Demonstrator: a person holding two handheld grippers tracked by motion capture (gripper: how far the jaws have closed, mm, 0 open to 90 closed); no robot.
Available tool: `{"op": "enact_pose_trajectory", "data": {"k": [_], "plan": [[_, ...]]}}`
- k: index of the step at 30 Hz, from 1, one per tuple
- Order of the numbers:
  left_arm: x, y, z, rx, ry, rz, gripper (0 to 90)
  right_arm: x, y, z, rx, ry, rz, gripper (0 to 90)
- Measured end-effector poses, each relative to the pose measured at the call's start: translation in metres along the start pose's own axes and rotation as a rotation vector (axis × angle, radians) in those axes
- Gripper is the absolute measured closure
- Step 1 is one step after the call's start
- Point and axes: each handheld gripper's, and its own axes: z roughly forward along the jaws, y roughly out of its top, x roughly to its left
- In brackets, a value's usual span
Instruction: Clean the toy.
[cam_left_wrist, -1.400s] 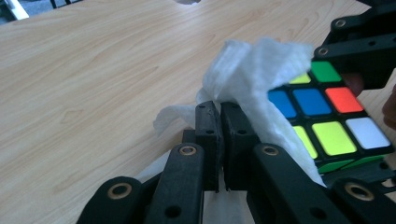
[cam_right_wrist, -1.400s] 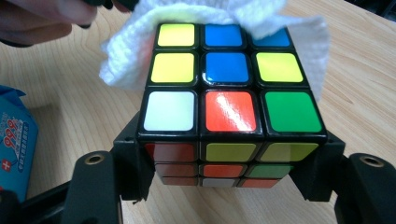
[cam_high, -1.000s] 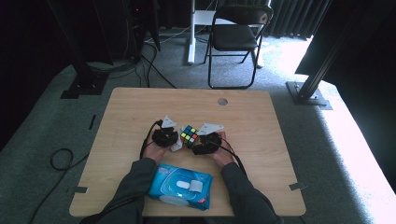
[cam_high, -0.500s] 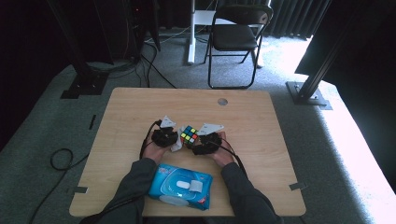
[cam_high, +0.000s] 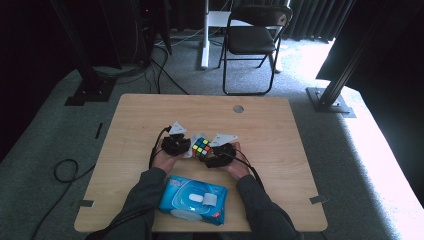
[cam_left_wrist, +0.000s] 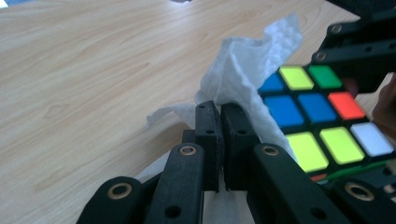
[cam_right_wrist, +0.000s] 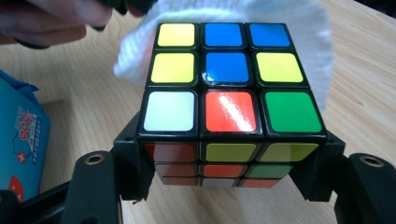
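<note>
A scrambled puzzle cube (cam_high: 201, 147) sits between the two hands at the middle of the wooden table (cam_high: 260, 115). My right gripper (cam_right_wrist: 229, 163) is shut on the cube (cam_right_wrist: 231, 93), one jaw on each side of it. My left gripper (cam_left_wrist: 219, 135) is shut on a white wipe (cam_left_wrist: 243, 74), which is pressed against the cube's (cam_left_wrist: 322, 126) side. From above, the left gripper (cam_high: 187, 146) is just left of the cube and the right gripper (cam_high: 209, 159) just right of it. The wipe (cam_right_wrist: 308, 28) shows behind the cube in the right gripper view.
A blue pack of wet wipes (cam_high: 193, 199) lies near the front edge between the forearms. A round cable hole (cam_high: 238, 108) is at the table's back. A folding chair (cam_high: 252, 40) stands beyond the table. Bare wood lies to the left and right.
</note>
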Motion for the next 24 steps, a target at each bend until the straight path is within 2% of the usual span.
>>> {"op": "enact_pose_trajectory", "data": {"k": [5, 13, 24], "plan": [[0.0009, 0.0039, -0.0045, -0.027, -0.012, -0.009, 86.5, 0.002, -0.0004, 0.0027, 0.006, 0.008, -0.006, 34.1], [0.0012, 0.0063, -0.0062, -0.034, -0.006, -0.006, 86.5, 0.0051, 0.0003, 0.0056, 0.013, 0.014, -0.017, 34.1], [0.0029, 0.0011, -0.0008, -0.009, 0.007, -0.006, 86.3, 0.005, 0.0014, 0.0032, 0.001, 0.01, -0.015, 34.1]]}}
